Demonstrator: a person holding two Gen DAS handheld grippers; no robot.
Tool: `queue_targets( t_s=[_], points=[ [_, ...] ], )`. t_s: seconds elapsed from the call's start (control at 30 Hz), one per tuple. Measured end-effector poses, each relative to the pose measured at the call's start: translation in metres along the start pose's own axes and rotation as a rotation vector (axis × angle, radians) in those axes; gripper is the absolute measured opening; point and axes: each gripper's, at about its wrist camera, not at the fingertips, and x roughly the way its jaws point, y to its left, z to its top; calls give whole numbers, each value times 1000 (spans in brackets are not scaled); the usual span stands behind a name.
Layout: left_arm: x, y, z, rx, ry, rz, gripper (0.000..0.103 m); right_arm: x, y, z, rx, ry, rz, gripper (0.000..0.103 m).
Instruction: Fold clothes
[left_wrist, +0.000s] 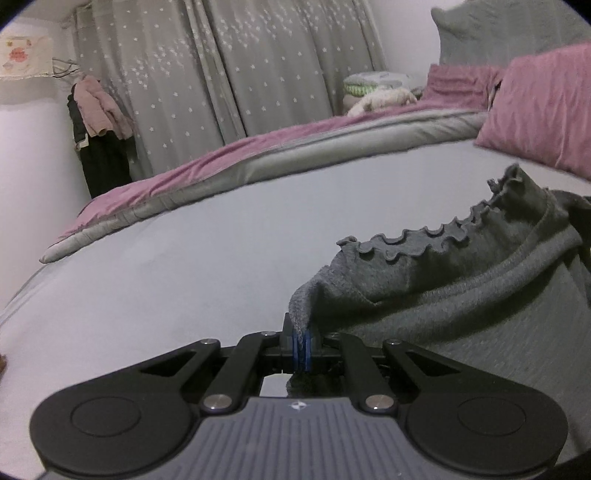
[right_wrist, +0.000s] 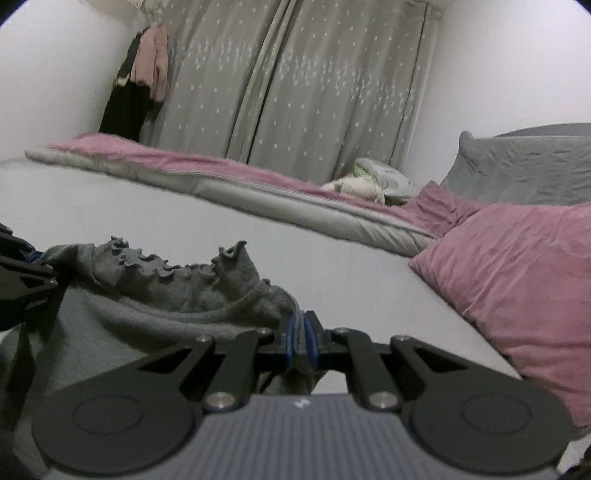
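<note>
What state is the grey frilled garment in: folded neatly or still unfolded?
Unfolded. The grey garment hangs bunched between the left gripper and right gripper, each clamped on an edge, its frilled hem sagging above the bed.

no legible text, small white logo on left gripper (left_wrist: 301, 345) body, wall poster (left_wrist: 23, 55) too blurry
</note>
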Motion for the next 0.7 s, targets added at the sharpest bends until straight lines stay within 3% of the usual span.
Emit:
queue_targets(
  t_s=[0.17, 0.53, 0.63, 0.7],
  points=[
    [25, -6, -15, -24, 42, -7, 7, 30, 10, -22, -16, 49, 4, 9],
    [36, -23, -18, 57, 48, 59, 10, 60, 18, -34, -43, 159, 19, 11],
    [32, -21, -17, 46, 44, 75, 22, 54, 21, -33, -60, 148, 20, 15],
    [28, -17, -16, 15, 47, 78, 37, 48, 19, -30, -51, 138, 24, 30]
  ],
)
